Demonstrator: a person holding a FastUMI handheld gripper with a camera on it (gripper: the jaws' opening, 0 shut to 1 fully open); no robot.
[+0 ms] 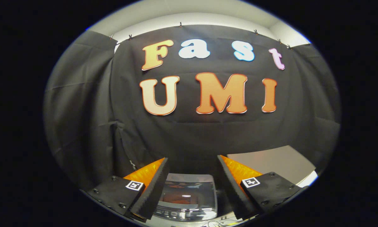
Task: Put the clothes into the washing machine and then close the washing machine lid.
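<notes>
Black cloth [91, 104] hangs as the back and side walls of the booth, pinned along its top edge by small clips [180, 24] to a pale wall [192, 17] above. The cloth shows vertical folds on the left and a seam where two panels meet.

Gripper [192, 164]: its two fingers stand wide apart, angled outward from each other, with nothing held between them. Each finger [156, 186] has a ridged inner pad, and each finger mount carries a small square marker [134, 185]. Neither finger touches anything visible.

Washing machine [186, 197]: a small top-loading unit, grey and silver, seen from above in the gap between the two fingers and below them. Its lid [186, 193] lies flat over the opening and appears closed; the lid panel is dark and see-through, with a reddish-orange shape showing through it. Whether that shape is clothing inside the drum or a reflection cannot be told. A control panel [179, 215] with small buttons runs along the near edge of the machine.

Surface [271, 162]: a pale, flat table top shows beyond the right finger, meeting the black cloth at its far edge. Thin wires [215, 224] lie on a light surface just in front of the machine, near the base of the right finger.
</notes>
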